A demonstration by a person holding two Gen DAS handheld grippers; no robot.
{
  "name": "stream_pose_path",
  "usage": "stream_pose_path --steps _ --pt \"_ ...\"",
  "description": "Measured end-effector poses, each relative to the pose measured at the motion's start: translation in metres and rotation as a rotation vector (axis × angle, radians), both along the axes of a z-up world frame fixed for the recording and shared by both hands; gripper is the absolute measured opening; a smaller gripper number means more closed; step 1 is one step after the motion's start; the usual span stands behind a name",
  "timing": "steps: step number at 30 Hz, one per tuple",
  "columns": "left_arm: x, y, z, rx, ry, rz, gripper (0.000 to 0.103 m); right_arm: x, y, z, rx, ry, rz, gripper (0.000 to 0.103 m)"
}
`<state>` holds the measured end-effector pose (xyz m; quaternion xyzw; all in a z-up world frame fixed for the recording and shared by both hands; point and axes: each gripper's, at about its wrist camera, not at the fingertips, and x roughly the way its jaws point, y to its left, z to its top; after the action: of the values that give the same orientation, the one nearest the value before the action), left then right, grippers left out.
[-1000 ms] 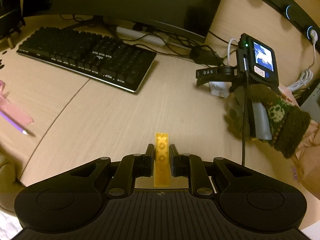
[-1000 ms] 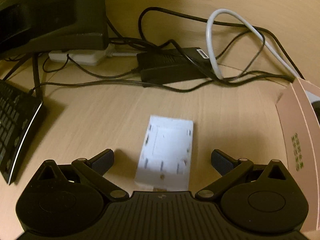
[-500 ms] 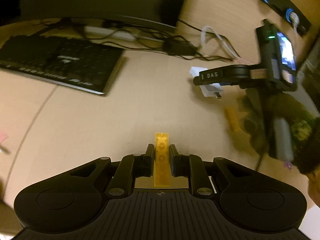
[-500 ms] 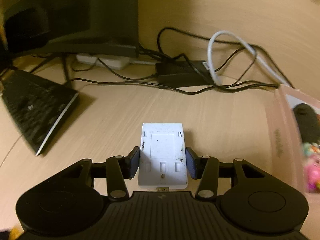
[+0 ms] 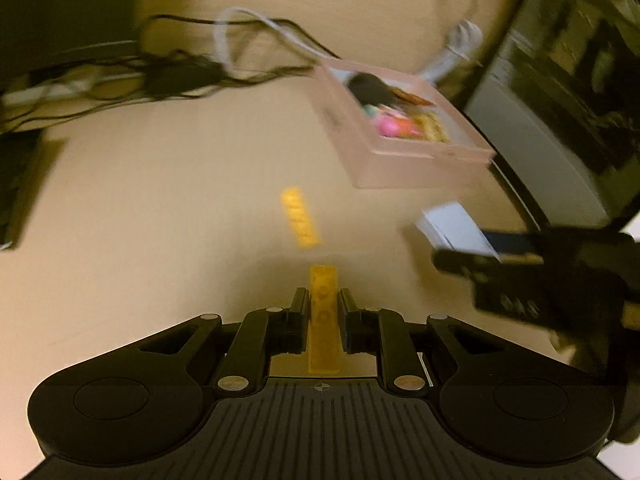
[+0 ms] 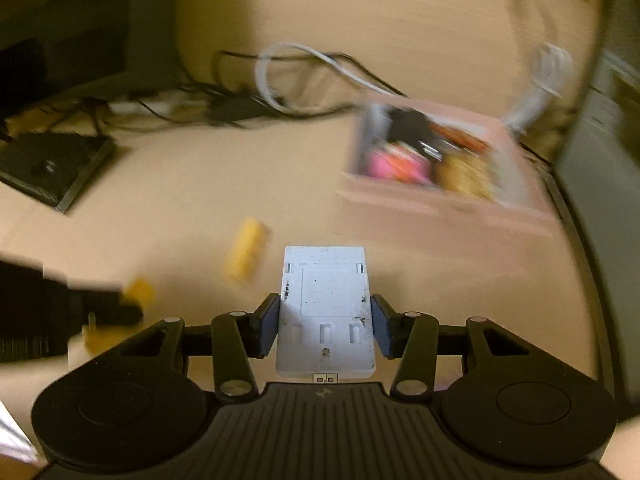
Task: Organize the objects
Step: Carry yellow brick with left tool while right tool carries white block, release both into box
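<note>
- The desk (image 5: 160, 184) is pale wood and fills both views; everything else stands on it or is held above it.
- A dark monitor (image 5: 60, 12) stands at the far left, with a black keyboard (image 6: 56, 172) on the desk at the left edge.
- A tangle of black and white cables (image 5: 192, 68) lies along the far edge of the desk.
- The pink box (image 5: 404, 160) sits to the far right, open at the top. In it are a black object, something pink and orange, and something yellowish; blur hides what they are. Any print on the box wall is too smeared to read.
- The right gripper (image 6: 325, 326) has its two blue-padded fingers pressed against the sides of a white plate (image 6: 326, 312), which is held flat and lifted off the desk, nearer than the box and to its left. The plate has a raised square, small slots and dark specks; faint embossed writing near its far edge cannot be read.
- The left gripper (image 5: 323, 320) is clamped on a yellow brick (image 5: 324, 312), held on edge between the fingers, with its far end sticking out past the tips.
- A second yellow brick (image 5: 301, 216) lies loose on the desk, between the grippers and the box, apart from each.
</note>
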<state>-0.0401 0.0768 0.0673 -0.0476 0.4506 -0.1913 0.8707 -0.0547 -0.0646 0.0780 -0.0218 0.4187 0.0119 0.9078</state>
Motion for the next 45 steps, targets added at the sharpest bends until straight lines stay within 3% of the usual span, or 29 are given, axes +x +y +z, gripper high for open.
stream_pose_path --steps 5,10,13,16,19,21,25,30,36,42,45 --pt "0.013 -0.042 0.003 -0.048 0.065 -0.072 0.018 -0.034 -0.05 0.005 0.064 0.017 -0.101 0.047" --pt "0.044 -0.071 0.056 -0.071 -0.097 -0.112 0.018 -0.053 -0.081 0.013 0.025 -0.073 -0.12 0.047" --pt "0.071 -0.093 0.088 -0.028 -0.213 -0.101 0.018 -0.057 -0.091 0.012 0.026 -0.122 -0.111 0.047" --pt "0.102 -0.118 0.105 -0.026 -0.241 -0.071 0.018 -0.055 -0.099 0.008 0.079 -0.116 -0.12 0.047" --pt "0.132 -0.138 0.105 -0.061 -0.225 -0.009 0.018 -0.054 -0.105 0.002 0.108 -0.114 -0.129 0.047" --pt "0.152 -0.144 0.092 -0.105 -0.172 0.039 0.019 -0.053 -0.11 -0.001 0.12 -0.102 -0.133 0.047" --pt "0.169 -0.147 0.066 -0.096 -0.124 0.103 0.02 -0.054 -0.115 -0.001 0.113 -0.109 -0.125 0.047" --pt "0.155 -0.122 0.06 -0.16 -0.14 0.157 0.02 -0.053 -0.124 -0.005 0.126 -0.09 -0.142 0.047" --pt "0.102 -0.08 0.029 -0.087 -0.063 0.108 0.02 -0.036 -0.125 -0.003 0.145 -0.074 -0.127 0.047" --pt "0.052 -0.02 -0.005 -0.098 0.065 0.199 0.02 0.024 -0.127 0.032 0.123 -0.17 -0.109 0.047" --pt "0.035 0.008 -0.007 -0.123 0.073 0.268 0.02 0.062 -0.119 0.056 0.087 -0.245 -0.089 0.047"
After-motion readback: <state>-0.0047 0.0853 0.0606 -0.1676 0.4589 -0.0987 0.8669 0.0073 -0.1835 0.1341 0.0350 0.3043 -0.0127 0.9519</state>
